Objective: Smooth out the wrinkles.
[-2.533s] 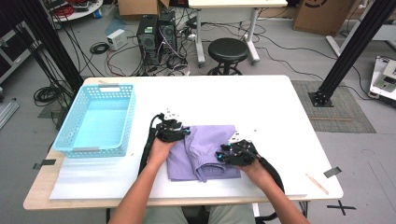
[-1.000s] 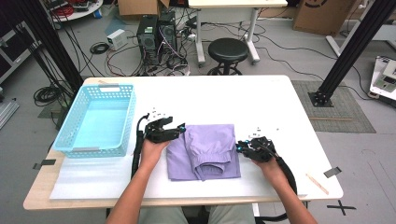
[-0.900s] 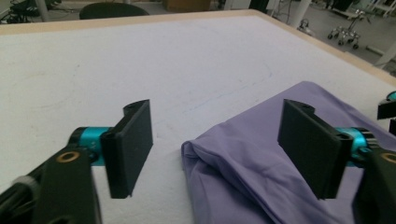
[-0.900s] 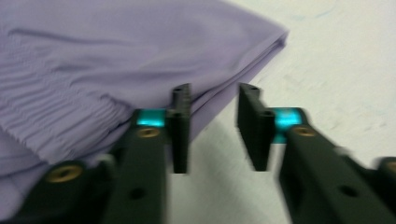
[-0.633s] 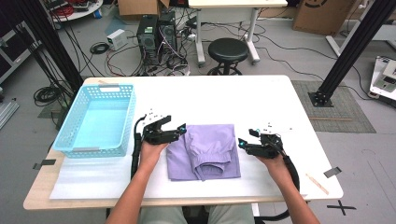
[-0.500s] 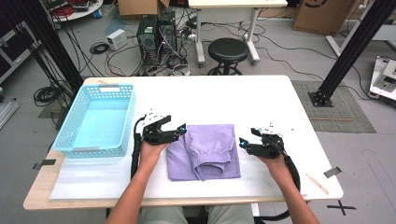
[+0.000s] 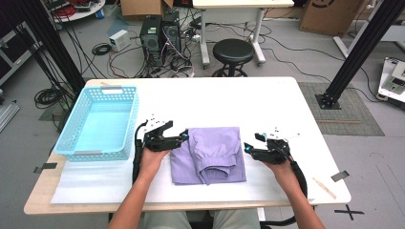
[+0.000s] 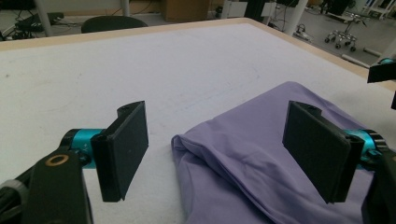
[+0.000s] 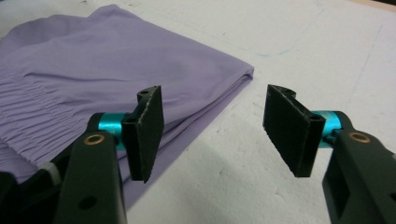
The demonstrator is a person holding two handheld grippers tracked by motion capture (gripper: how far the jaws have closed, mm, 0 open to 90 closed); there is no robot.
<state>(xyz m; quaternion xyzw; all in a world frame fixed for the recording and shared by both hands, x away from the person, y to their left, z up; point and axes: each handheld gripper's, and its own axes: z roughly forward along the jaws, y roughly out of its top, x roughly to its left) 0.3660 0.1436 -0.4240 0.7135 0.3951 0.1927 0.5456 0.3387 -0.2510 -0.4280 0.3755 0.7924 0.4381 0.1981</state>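
High view: folded purple garment [image 7: 210, 153] flat near the bench's [image 7: 229, 100] front edge, waistband turned to 6 o'clock, a little off centre toward the person. Left gripper [image 7: 182, 136] at the cloth's 9 o'clock side, close to the far left corner, jaws aimed at 3 o'clock over the fabric's edge. Left hand [image 7: 154, 157] wrapped round the gripper body from behind, forearm running in from 6 o'clock, slightly angled toward 1 o'clock. Right gripper [image 7: 249, 145] at the cloth's 3 o'clock side, just clear of the edge, jaws aimed at 9 o'clock. Right hand [image 7: 277, 162] gripping from behind, forearm coming up from 5 o'clock, black cable looping along it. Light blue basket [image 7: 98, 124] at 9 o'clock of the left hand, near the bench's left edge.

Left gripper view: jaws wide apart, having just been opening; the garment's [image 8: 261, 158] bunched corner lying low between them, touched by neither pad, one pad over bare bench, the other over cloth.

Right gripper view: jaws parted, having opened and then eased a little inward within the last moment; nothing pinched. Garment's [image 9: 93, 70] folded edge running under and beside the pad at 9 o'clock, gathered waistband showing farther left; bare white bench [image 9: 299, 51] between the pads.
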